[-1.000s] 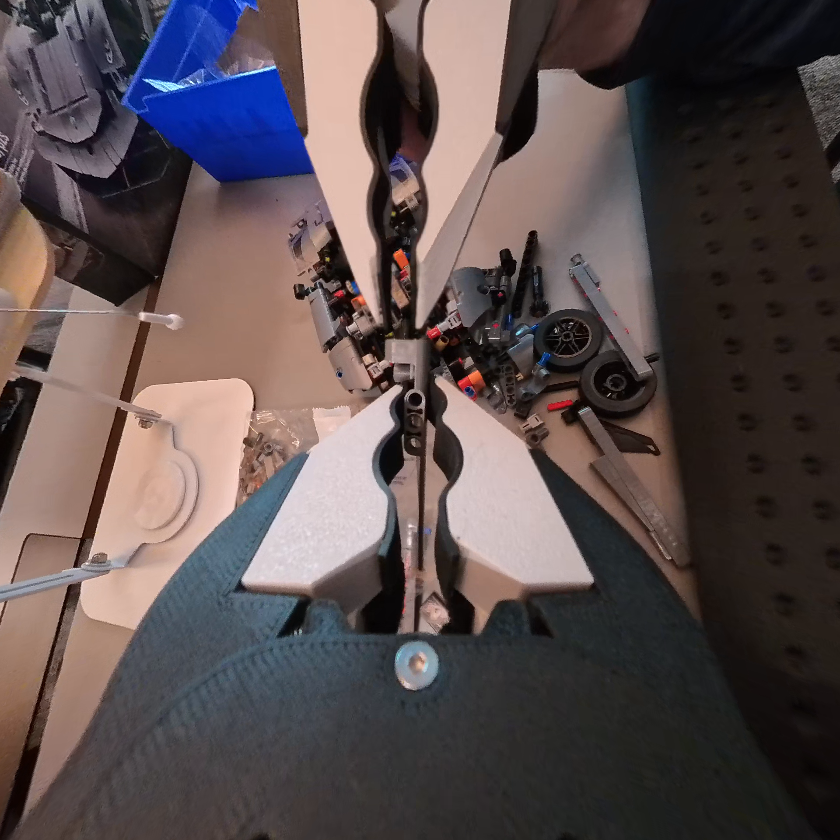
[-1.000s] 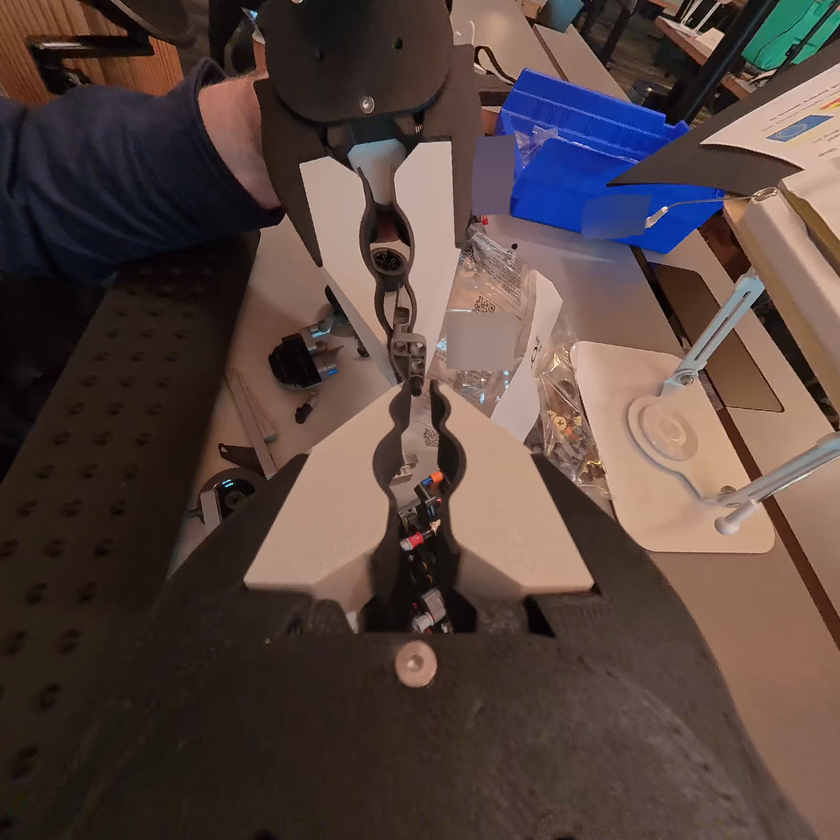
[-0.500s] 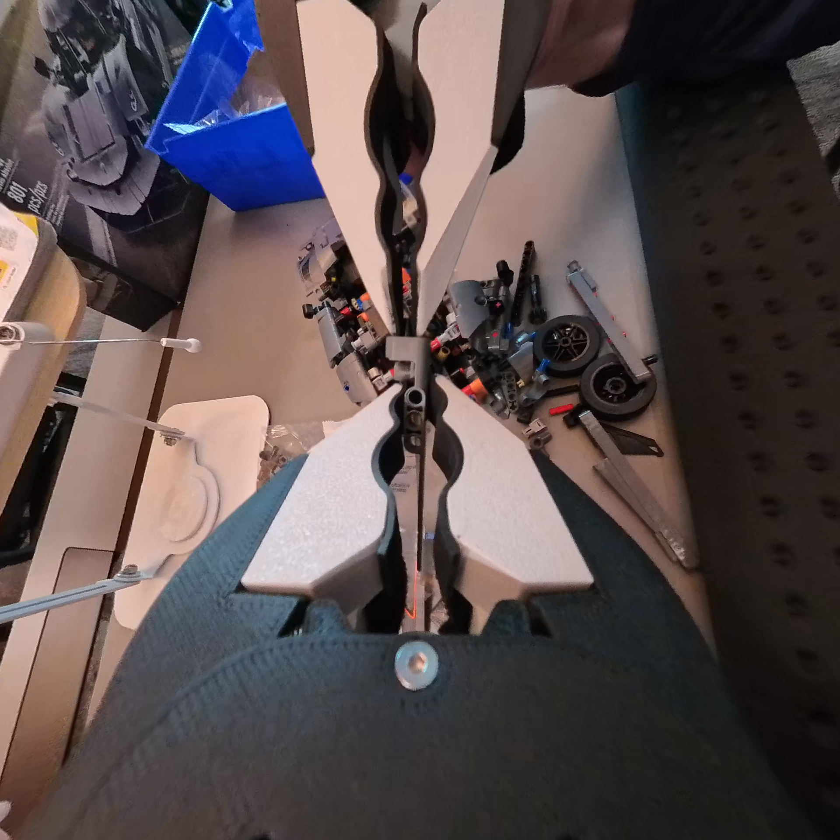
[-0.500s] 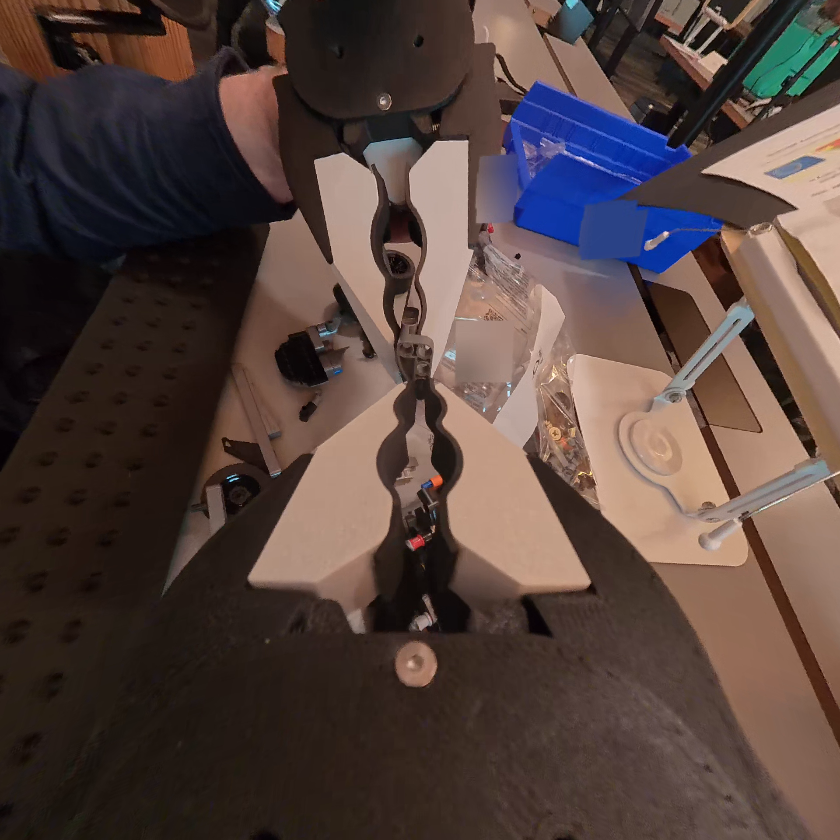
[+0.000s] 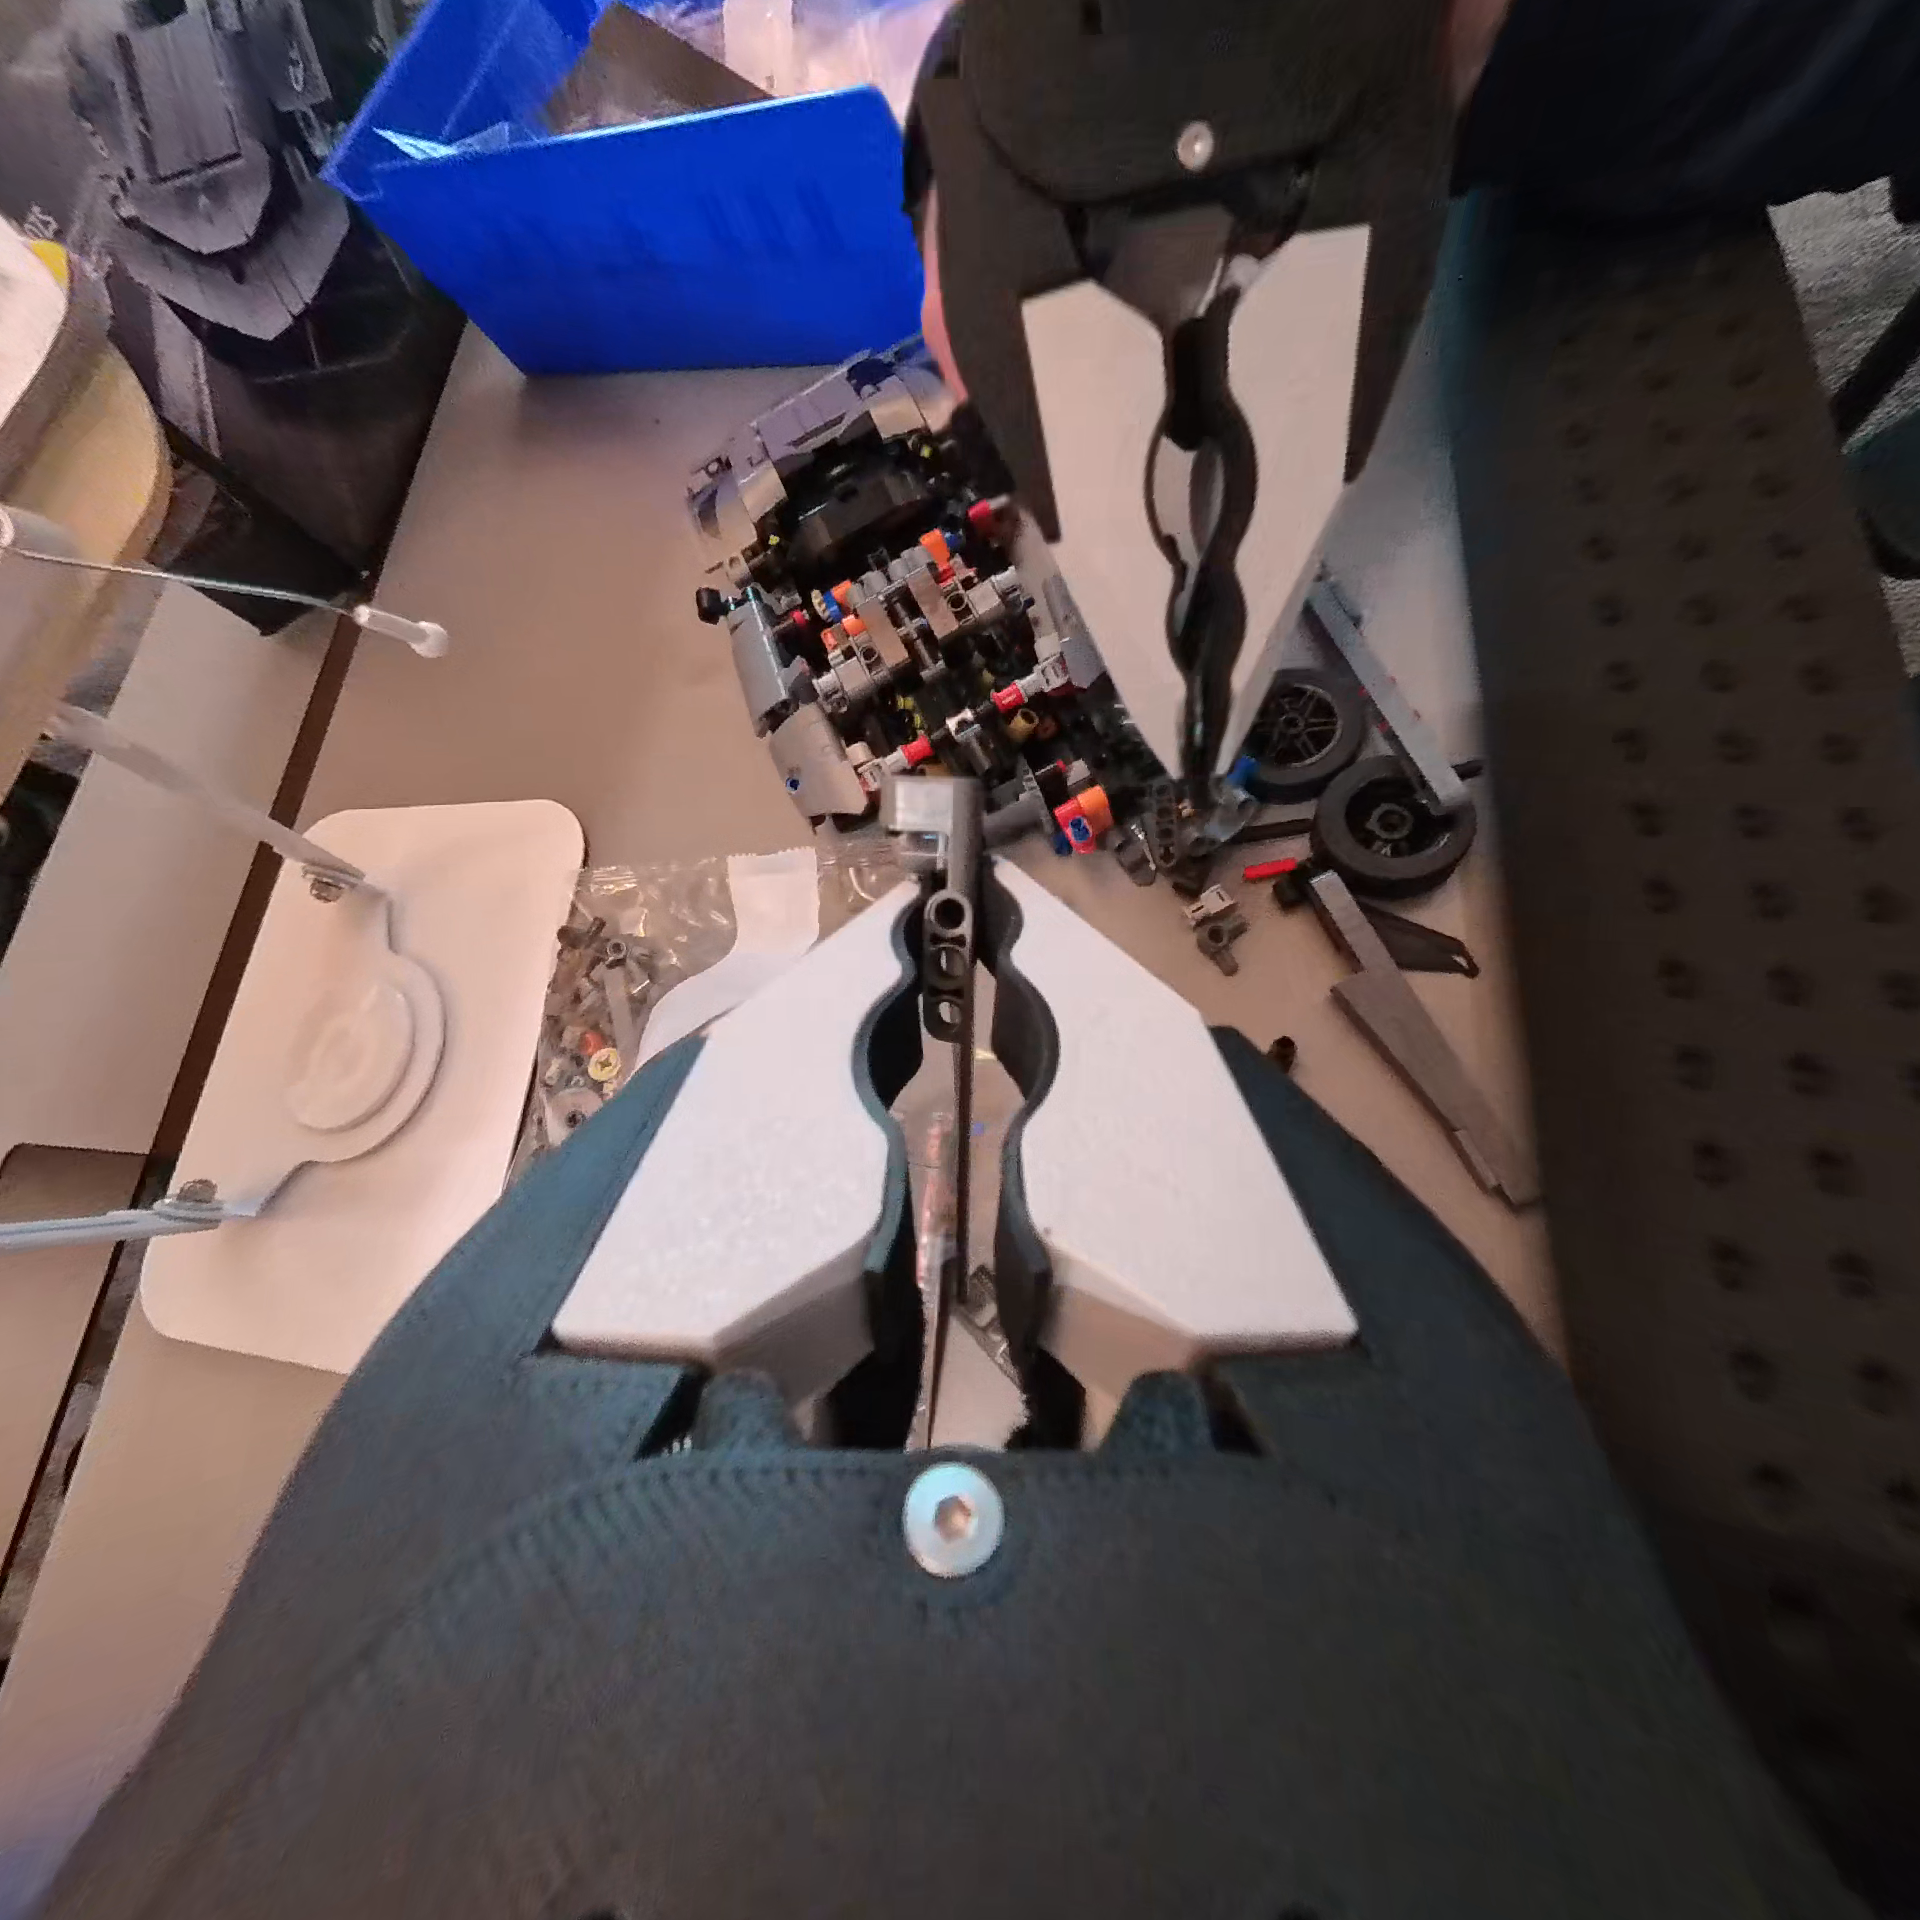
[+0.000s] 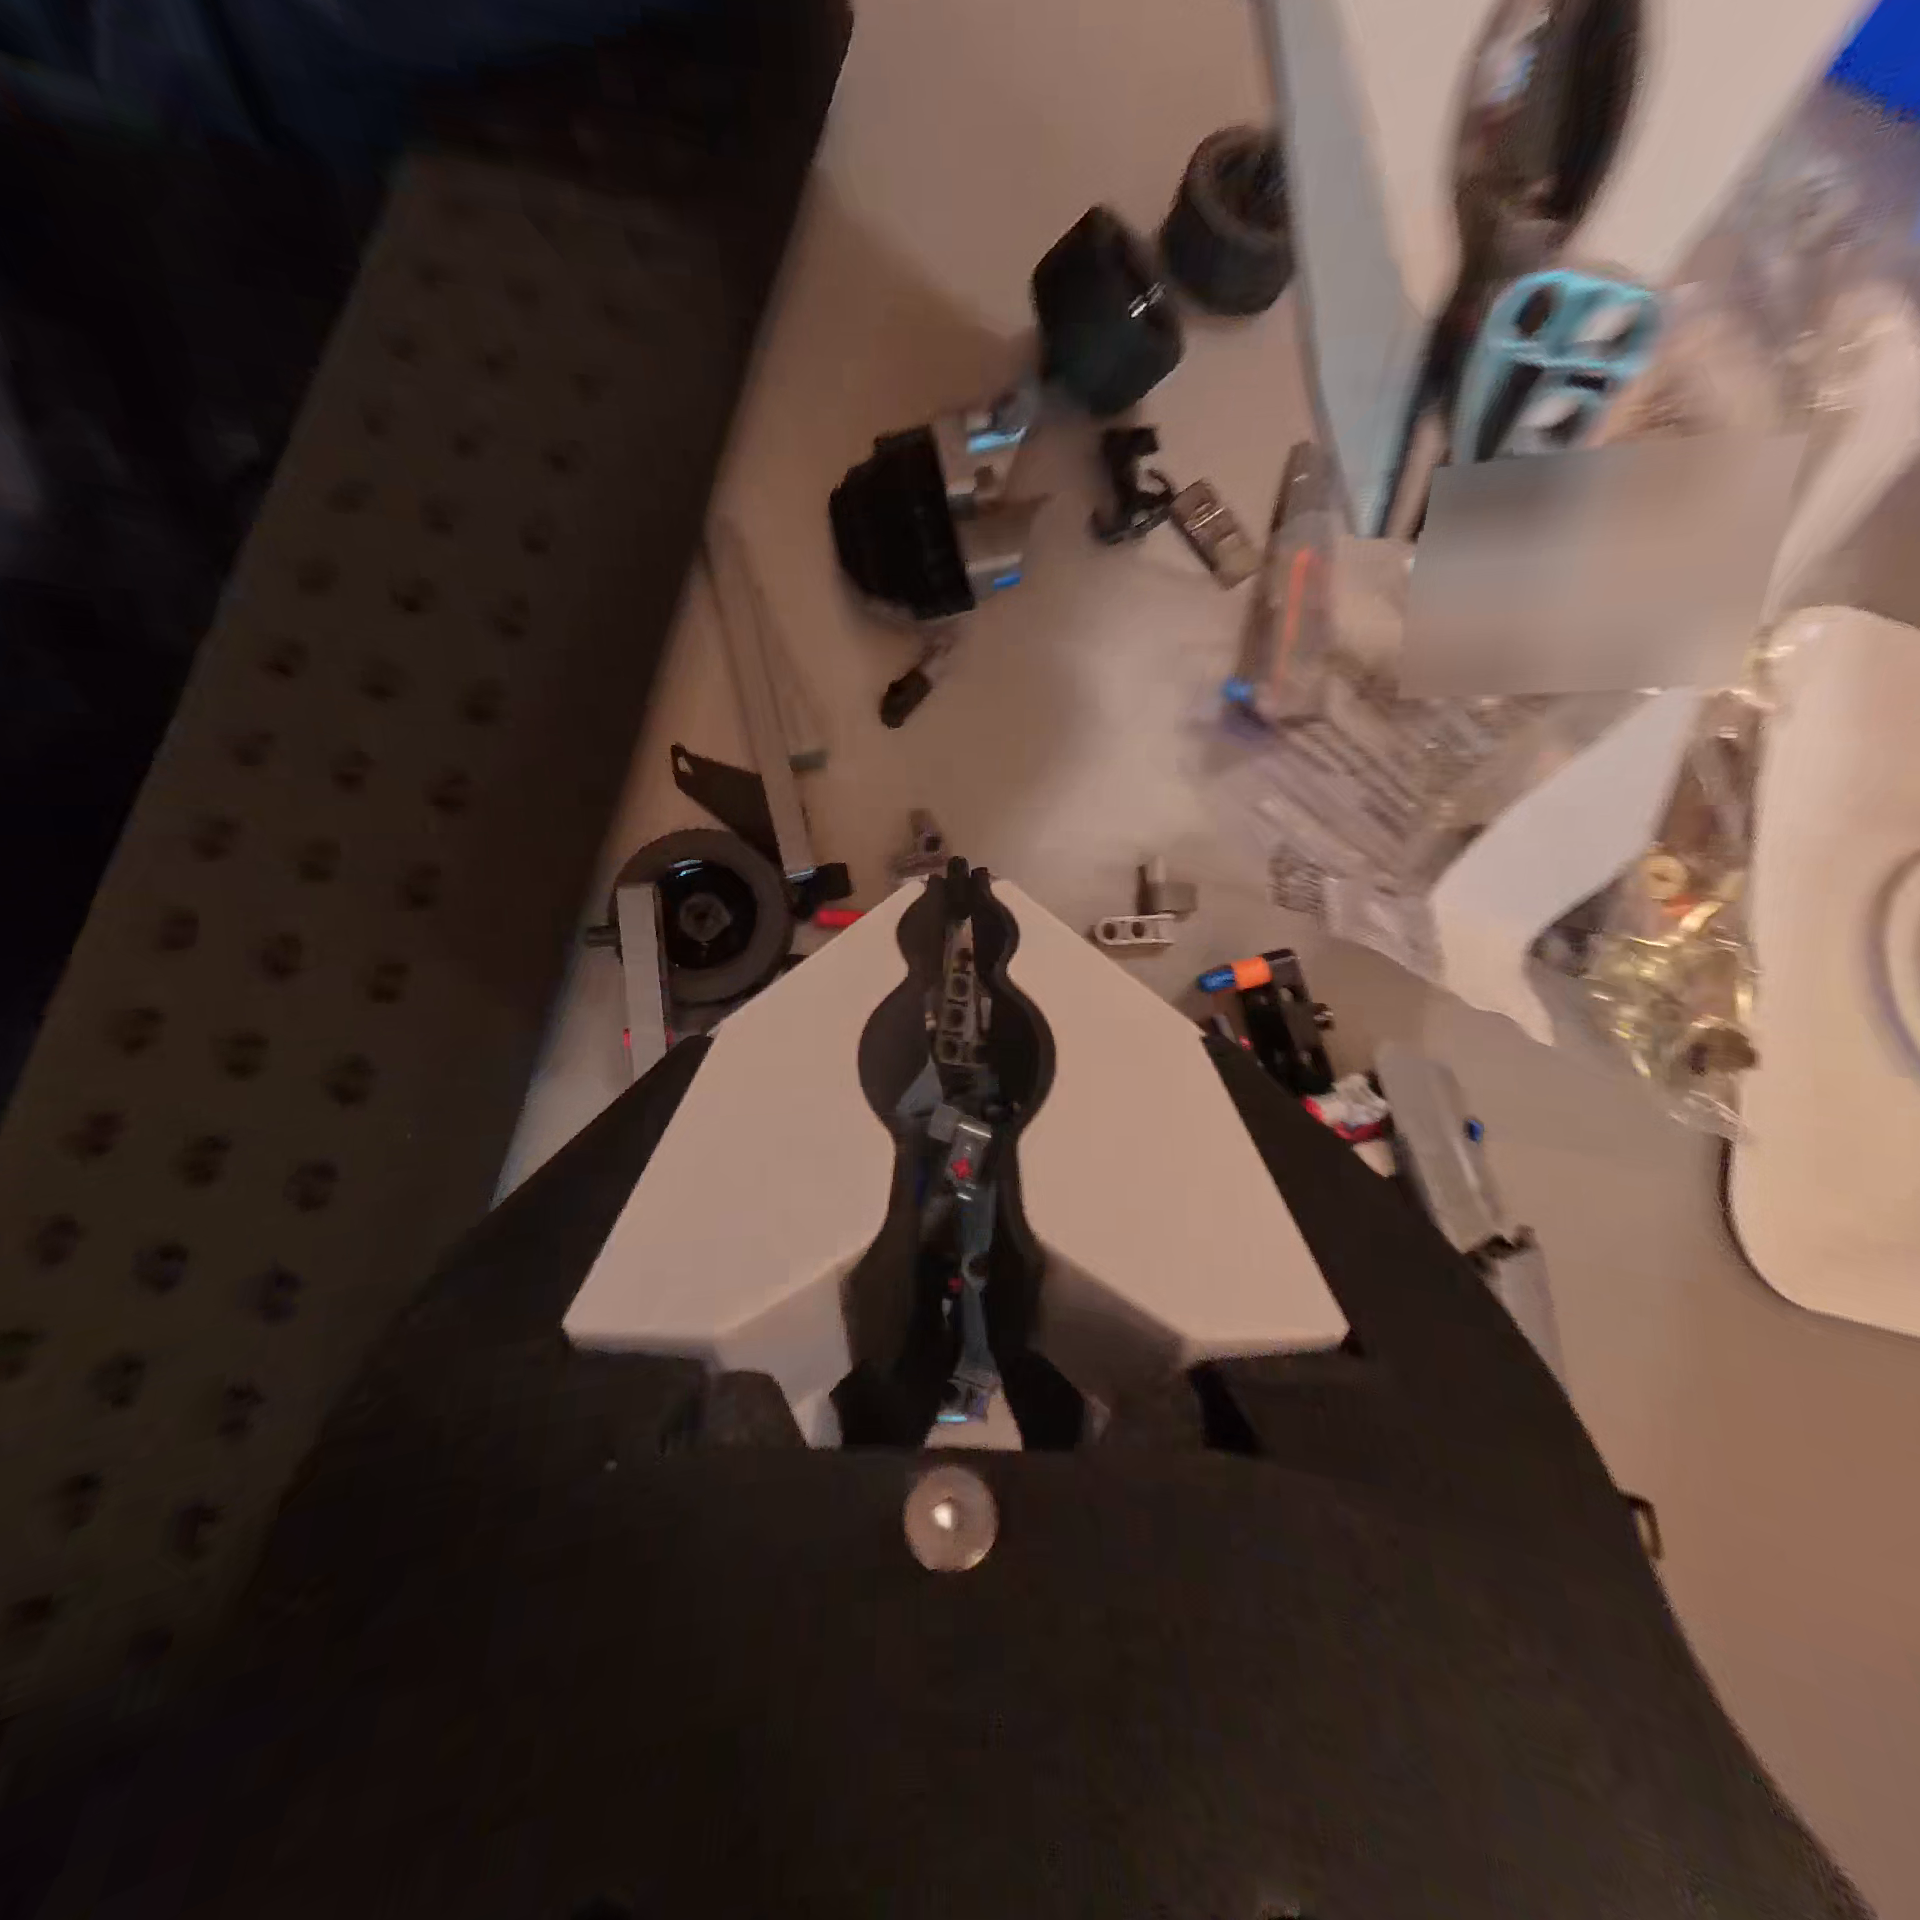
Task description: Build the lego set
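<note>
With the left gripper [image 5: 951, 894] pinched on a dark beam [image 5: 948, 951] above the worktop's middle, near the half-built model [image 5: 894, 623], the right gripper [image 6: 961, 883], pressed together among loose parts, is best lowered slowly.

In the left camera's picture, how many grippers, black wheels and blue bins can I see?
White two-finger grippers: 2, the left gripper holding a black holed beam, and the right gripper
Black rubber wheels: 2
Blue plastic bin: 1
Total: 5
</note>
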### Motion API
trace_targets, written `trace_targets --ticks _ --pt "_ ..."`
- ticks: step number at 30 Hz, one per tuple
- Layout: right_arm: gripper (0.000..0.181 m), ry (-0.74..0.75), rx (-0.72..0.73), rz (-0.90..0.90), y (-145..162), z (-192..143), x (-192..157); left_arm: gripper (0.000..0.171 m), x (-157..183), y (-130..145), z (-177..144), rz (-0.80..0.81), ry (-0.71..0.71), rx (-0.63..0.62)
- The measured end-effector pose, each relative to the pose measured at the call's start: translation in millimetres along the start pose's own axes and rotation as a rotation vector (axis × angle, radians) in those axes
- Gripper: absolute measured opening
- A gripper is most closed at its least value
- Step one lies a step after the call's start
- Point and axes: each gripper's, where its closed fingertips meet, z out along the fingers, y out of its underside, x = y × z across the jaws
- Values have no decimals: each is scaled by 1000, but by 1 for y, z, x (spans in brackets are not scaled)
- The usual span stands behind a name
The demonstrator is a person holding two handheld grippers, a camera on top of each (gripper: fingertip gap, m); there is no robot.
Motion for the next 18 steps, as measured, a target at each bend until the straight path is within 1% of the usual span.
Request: trace_targets --ticks 2,4,6,7,9,10,12,14,16,18 --pt "3 -5 -60 -11 7 12 -2 4 4 4 5 1 21 -24" --pt "5 -18 -85 -6 11 18 -3 4 6 10 11 5 31 -62" --pt "18 -8 -94 9 13 19 -1 4 7 11 14 6 37 -74" --pt "19 -1 -93 15 13 16 1 4 7 11 15 2 44 -70" --pt "19 28 -59 30 10 8 7 4 6 11 16 3 39 -64" --pt "19 10 -30 45 7 4 6 4 7 10 16 -2 44 -60" --pt "15 25 4 52 4 -2 9 4 7 10 18 0 45 -63" --pt "20 85 15 79 4 -8 21 4 8 6 19 -1 50 -41" --pt "28 133 95 95 -6 -18 31 4 7 3 20 7 39 -30" --pt "33 211 172 114 -16 -29 45 4 7 2 23 29 23 -43"
